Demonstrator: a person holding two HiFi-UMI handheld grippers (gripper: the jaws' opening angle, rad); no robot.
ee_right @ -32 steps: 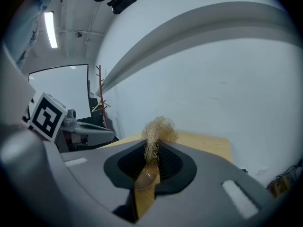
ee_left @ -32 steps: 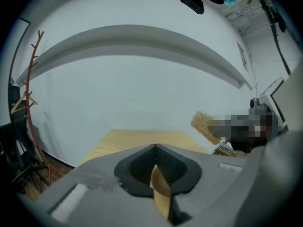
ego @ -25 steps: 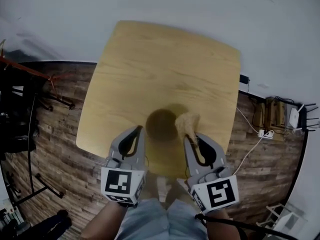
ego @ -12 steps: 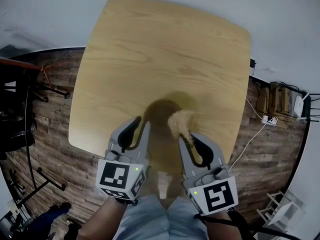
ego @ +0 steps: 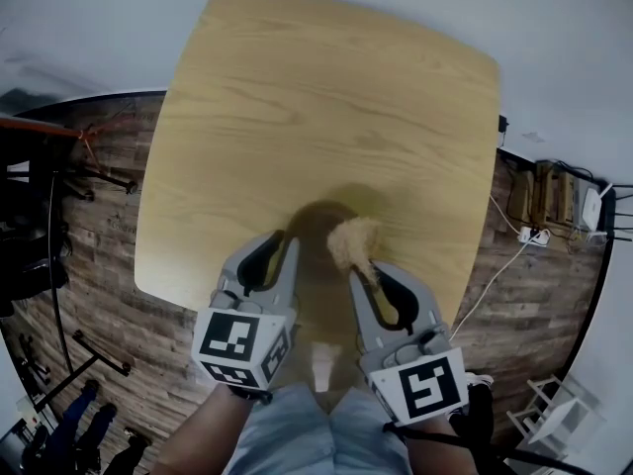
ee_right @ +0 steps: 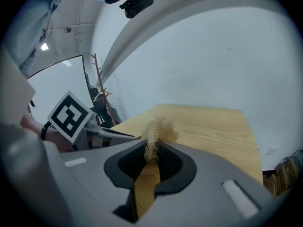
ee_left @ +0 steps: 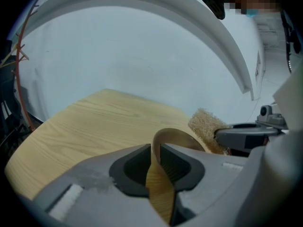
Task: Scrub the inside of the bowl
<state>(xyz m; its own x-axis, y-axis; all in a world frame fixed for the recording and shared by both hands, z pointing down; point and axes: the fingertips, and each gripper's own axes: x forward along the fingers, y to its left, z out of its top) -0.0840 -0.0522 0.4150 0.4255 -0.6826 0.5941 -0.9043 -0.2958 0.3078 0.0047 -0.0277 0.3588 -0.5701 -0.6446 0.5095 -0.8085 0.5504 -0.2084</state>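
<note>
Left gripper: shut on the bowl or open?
Shut on the bowl. In the left gripper view, the left gripper has both fingers pressed against the rim, one each side.

Legible text, brands, numbers, signs: none found on the table (ego: 326, 117) or anywhere else in view. Only printed items: black-and-white square coded markers with no letters or digits, on the left cube (ego: 237, 349) of the left gripper (ego: 279, 247) and on the right cube (ego: 420, 389) of the right gripper (ego: 368, 273). One face of the left cube also shows in the right gripper view, again pattern only.
</note>
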